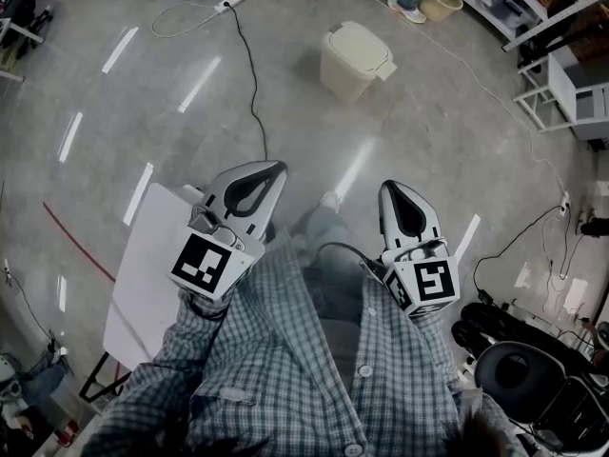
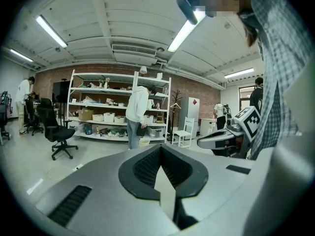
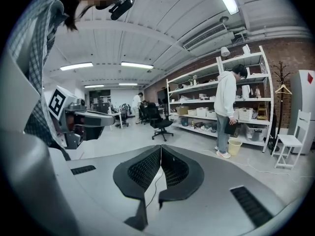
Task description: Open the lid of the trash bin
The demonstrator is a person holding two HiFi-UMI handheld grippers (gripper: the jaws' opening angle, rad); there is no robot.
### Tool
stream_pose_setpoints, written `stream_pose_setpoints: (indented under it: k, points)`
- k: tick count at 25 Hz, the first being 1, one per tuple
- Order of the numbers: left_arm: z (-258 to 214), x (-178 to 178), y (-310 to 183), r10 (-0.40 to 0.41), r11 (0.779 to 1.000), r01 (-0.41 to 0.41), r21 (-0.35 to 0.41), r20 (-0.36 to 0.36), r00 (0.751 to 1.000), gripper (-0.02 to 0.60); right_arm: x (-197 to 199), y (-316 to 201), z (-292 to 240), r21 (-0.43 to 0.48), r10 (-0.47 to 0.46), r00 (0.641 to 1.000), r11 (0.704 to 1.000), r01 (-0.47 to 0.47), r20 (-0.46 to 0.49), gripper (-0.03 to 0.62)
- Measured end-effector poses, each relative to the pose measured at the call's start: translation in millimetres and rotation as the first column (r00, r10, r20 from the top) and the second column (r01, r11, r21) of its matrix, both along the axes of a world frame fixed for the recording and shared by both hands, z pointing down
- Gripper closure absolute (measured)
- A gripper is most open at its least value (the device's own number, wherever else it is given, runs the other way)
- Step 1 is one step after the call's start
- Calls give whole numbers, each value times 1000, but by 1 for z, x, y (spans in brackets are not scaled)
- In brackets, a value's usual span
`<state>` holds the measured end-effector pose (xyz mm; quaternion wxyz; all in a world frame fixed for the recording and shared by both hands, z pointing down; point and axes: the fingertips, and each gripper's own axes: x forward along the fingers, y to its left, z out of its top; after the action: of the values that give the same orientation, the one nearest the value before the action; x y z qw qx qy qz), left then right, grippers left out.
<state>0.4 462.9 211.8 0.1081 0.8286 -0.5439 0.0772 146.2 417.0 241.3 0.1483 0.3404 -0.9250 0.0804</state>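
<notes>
The cream trash bin (image 1: 355, 59) stands on the concrete floor ahead of me, its lid down. It shows only in the head view. My left gripper (image 1: 270, 170) is held close to my body and points toward the bin, well short of it; its jaws meet at the tips, shut on nothing. My right gripper (image 1: 393, 188) hangs beside it at about the same distance from the bin, also shut and empty. In the left gripper view the left gripper (image 2: 160, 147) has its tips touching, and the right gripper (image 3: 161, 148) shows the same in its own view.
A white tabletop (image 1: 147, 274) sits at my left. A black cable (image 1: 253, 89) runs across the floor to a power strip (image 1: 229, 2). White shelving (image 1: 563, 79) lines the right, a dark chair (image 1: 519, 369) sits at lower right. A person (image 2: 136, 114) stands by shelves near a small bucket (image 1: 441, 1).
</notes>
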Motion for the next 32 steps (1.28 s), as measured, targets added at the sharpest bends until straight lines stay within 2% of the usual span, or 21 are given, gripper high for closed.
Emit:
stream_pose_setpoints:
  k: [12, 18, 32]
  points:
    - [-11, 4, -81, -72, 997, 72, 23, -1, 997, 577, 3, -94, -10, 30, -62, 998, 998, 62, 7, 576]
    - [-22, 12, -125, -75, 996, 75, 54, 4, 997, 577, 14, -133, -12, 42, -62, 998, 997, 62, 5, 576]
    - [-13, 8, -176, -98, 995, 98, 23, 4, 995, 577, 14, -188, 2, 12, -72, 997, 997, 72, 5, 576]
